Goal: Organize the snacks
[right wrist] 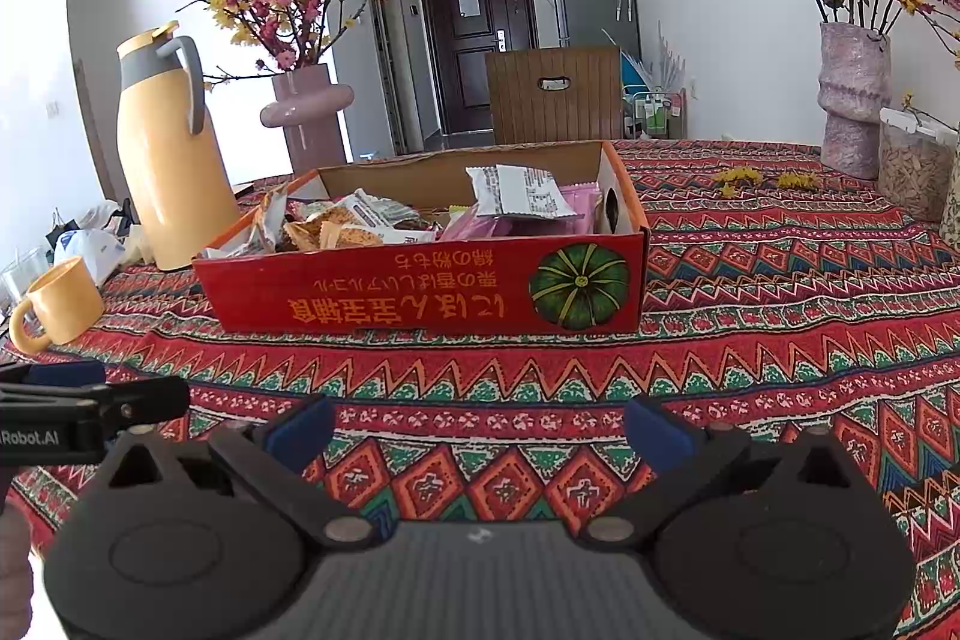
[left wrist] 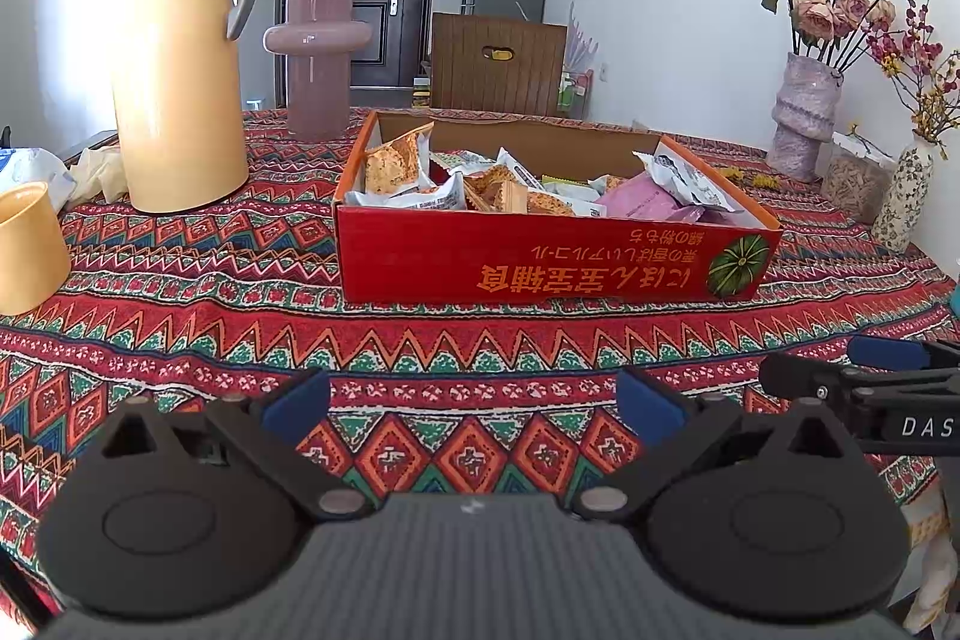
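Left wrist view: the left gripper hangs over the patterned tablecloth with its 2 blue-padded fingers spread wide, holding nothing. The right gripper is likewise wide open and empty. The red cardboard box, full of snack packets, sits on the table ahead of both, well apart.

One red cardboard box of snack packets, too jumbled to count. One yellow thermos jug, one yellow mug. Three flower vases on the counter.
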Available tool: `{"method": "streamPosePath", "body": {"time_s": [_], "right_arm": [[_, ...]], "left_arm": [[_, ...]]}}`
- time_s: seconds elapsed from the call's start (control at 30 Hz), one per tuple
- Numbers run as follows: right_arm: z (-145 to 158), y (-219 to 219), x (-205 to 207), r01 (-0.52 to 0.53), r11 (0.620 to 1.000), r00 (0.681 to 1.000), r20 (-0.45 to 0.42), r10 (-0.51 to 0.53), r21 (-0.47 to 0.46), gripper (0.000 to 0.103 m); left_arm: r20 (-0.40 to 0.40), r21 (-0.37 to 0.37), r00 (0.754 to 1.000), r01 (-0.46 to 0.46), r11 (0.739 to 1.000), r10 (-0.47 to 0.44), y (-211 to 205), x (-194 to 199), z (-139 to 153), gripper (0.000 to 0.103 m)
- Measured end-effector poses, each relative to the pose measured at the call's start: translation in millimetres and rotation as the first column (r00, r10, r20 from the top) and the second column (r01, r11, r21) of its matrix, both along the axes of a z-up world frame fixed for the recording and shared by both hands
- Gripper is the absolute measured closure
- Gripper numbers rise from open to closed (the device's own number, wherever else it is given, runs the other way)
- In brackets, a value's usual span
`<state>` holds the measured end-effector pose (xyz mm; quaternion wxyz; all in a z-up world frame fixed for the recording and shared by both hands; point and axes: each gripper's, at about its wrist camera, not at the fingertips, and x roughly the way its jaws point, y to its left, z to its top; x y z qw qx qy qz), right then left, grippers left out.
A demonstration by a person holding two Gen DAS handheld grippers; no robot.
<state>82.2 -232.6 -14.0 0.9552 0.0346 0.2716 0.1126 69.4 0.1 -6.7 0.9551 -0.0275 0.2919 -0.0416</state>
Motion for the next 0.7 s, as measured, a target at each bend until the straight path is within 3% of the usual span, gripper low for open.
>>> {"method": "streamPosePath", "body": {"time_s": [0.7], "right_arm": [[-4.2, 0.7, -1.1, -0.002, 1.0, 1.0, -0.007, 0.002, -0.001, 0.0]], "left_arm": [[0.005, -0.016, 1.0, 0.009, 1.0, -0.009, -0.7, -1.1, 0.2, 0.0]]}}
